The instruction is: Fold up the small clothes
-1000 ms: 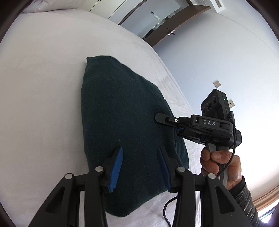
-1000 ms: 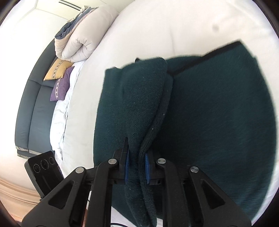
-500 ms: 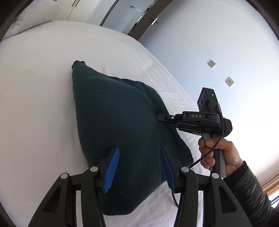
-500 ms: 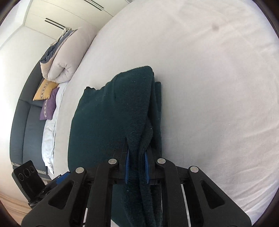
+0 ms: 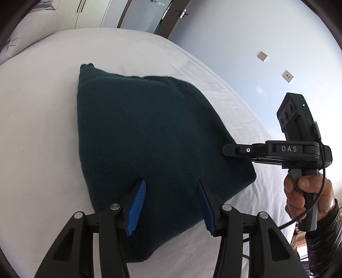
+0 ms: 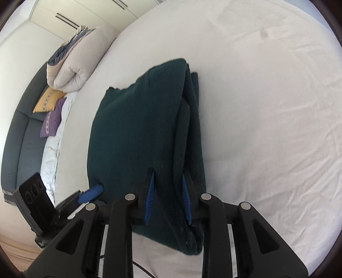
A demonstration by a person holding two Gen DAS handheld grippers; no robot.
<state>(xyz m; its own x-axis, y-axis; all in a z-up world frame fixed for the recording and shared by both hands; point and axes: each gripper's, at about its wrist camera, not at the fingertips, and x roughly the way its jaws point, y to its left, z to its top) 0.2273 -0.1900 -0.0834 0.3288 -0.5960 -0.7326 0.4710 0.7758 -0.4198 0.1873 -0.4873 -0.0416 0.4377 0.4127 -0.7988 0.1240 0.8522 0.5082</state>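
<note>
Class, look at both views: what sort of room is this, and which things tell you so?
Most likely a bedroom. The dark green garment lies on a white-sheeted bed, a rolled duvet and cushions sit at its far side, and wardrobe doors stand behind.

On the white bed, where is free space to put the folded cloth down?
In the right wrist view, the white bed sheet is bare right of the folded dark green knitted garment. The left wrist view shows bare sheet left of it too. The near edge is crowded: the left gripper and right gripper both work there.
</note>
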